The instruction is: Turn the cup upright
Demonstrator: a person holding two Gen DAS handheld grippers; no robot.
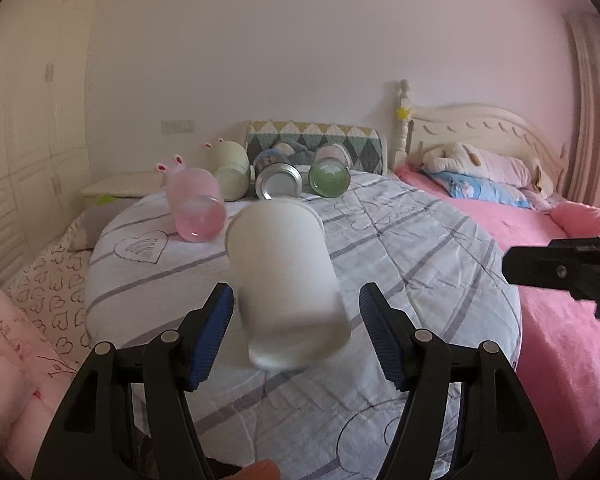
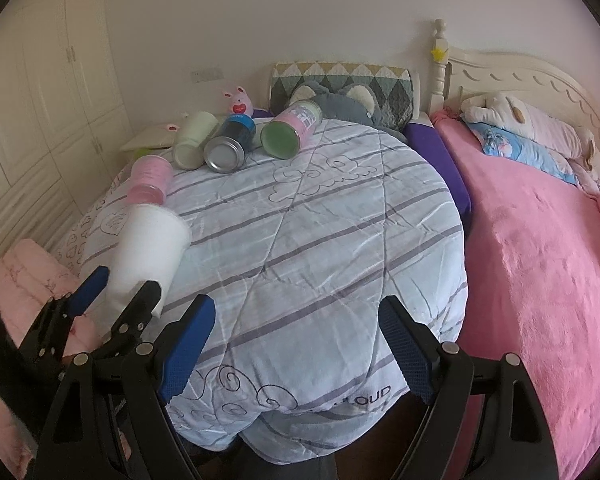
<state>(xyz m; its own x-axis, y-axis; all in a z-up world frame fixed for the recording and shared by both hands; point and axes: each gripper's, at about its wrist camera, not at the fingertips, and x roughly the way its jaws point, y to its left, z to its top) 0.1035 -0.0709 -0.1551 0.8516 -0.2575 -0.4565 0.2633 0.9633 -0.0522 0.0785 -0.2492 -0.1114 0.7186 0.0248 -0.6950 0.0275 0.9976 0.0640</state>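
You are holding the left hand-held gripper spread around one white cup, tilted, pads apart from it. Your right hand-held gripper is spreading empty. Four more cups are lying at 12 o'clock on the quilt.

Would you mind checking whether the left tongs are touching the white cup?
Cannot tell. In the left wrist view the white cup sits between the open left tongs with gaps showing, but the cup is blurred; the right wrist view hides the contact.

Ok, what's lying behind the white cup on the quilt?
Behind the white cup lie a pink cup, pale green cup, metal can and green-bottomed cup. The quilt right behind it is hidden.
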